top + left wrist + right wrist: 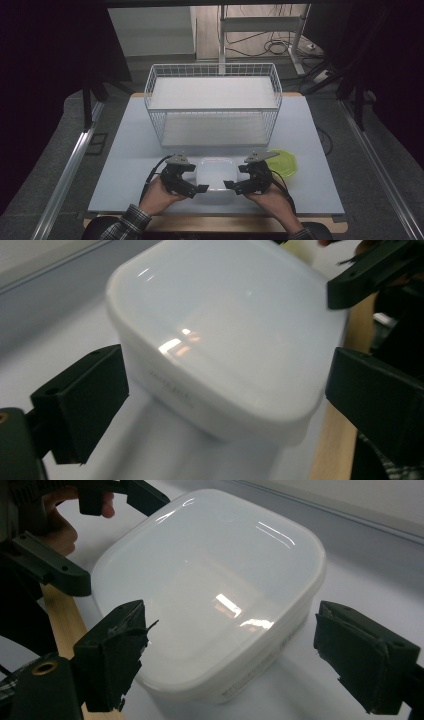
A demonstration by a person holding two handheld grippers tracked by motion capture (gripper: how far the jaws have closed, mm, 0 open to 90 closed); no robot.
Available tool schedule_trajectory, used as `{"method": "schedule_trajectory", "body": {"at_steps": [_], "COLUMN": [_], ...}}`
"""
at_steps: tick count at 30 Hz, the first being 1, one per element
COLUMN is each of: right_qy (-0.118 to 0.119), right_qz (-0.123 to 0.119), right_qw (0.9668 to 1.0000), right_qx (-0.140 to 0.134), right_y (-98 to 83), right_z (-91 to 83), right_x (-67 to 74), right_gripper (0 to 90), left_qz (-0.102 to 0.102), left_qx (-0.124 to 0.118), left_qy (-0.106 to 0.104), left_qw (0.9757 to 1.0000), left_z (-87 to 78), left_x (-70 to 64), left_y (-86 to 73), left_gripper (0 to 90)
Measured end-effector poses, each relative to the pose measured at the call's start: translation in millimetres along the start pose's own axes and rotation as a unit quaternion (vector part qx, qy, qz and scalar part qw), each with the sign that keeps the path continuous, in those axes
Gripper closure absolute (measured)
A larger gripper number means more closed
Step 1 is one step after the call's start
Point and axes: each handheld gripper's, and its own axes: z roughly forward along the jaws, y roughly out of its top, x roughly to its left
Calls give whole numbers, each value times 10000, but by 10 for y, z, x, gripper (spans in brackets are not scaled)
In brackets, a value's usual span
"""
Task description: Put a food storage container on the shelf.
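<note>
In the high view we see the white container [216, 173] at the lower centre of the frame, resting on the pale worktop [130, 150] near its front edge. The left hand-held gripper [200, 189] comes in from the lower left and the right hand-held gripper [231, 185] from the lower right, their tips just beside the container's two front corners. The person's hands [161, 196] grip them from below, forearms angled inward, with a plaid sleeve [125, 225] at the bottom left. Behind the container stands a white wire basket [214, 102], and a yellow-green lid [283, 162] lies just to the container's right.

In the left gripper view, the container [220, 335] sits upside down in the middle of the frame, faint lettering on its wall. Our left hand-held gripper [225, 390] has its jaws wide apart on either side of a corner, clear of the plastic. The other gripper's jaw shows at the upper right.

In the right gripper view, the container [210, 585] again lies between spread jaws of the right hand-held gripper [230, 650], which touch nothing. The worktop's wooden edge [60, 615] runs along the left.
</note>
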Motion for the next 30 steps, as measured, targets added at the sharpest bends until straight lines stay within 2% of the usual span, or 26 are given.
{"method": "schedule_trajectory", "body": {"at_steps": [4, 6, 7, 8, 11, 13, 18, 19, 20, 21, 23, 26, 30], "right_qy": [91, 63, 42, 31, 19, -75, -141, -152, -162, -169, -176, -196, -112], "right_qz": [209, 301, 338, 371, 468, 579, 697, 681, 717, 709, 676, 673, 894], "right_qw": [9997, 9994, 9993, 9992, 9988, 9982, 9974, 9975, 9972, 9973, 9975, 9975, 9959], "right_qx": [121, 149, 165, 164, 168, 157, 108, 92, 98, 94, 66, 62, 64], "right_y": [27, 31, 33, 33, 30, 20, -5, -9, -9, -11, -13, -16, -41], "right_z": [33, 10, -8, -22, -42, -81, -153, -162, -170, -189, -208, -218, -236], "right_x": [-14, -10, -7, -4, 6, 47, 91, 101, 110, 129, 152, 166, 136], "right_gripper": [173, 229, 255, 282, 325, 403, 509, 531, 559, 577, 599, 607, 633], "left_qz": [-25, -47, -116, -164, -199, -256, -419, -448, -655, -728, -739, -701, -880], "left_qx": [9, -4, -27, -7, 4, 38, -4, 2, 69, 55, -25, 18, -63], "left_qy": [73, 93, 212, 227, 294, 440, 556, 555, 329, 291, 321, 411, 302], "left_qw": [10000, 9999, 9997, 9996, 9994, 9987, 9976, 9975, 9973, 9969, 9967, 9967, 9956], "left_z": [-34, -49, -84, -94, -108, -136, -220, -234, -240, -245, -254, -261, -269], "left_x": [-14, -16, -22, -25, -52, -110, -167, -175, -168, -167, -192, -223, -209], "left_y": [13, 10, 4, 6, 1, -1, -31, -39, -57, -77, -115, -100, -125], "left_gripper": [94, 156, 197, 235, 269, 297, 425, 448, 464, 469, 479, 497, 542]}}
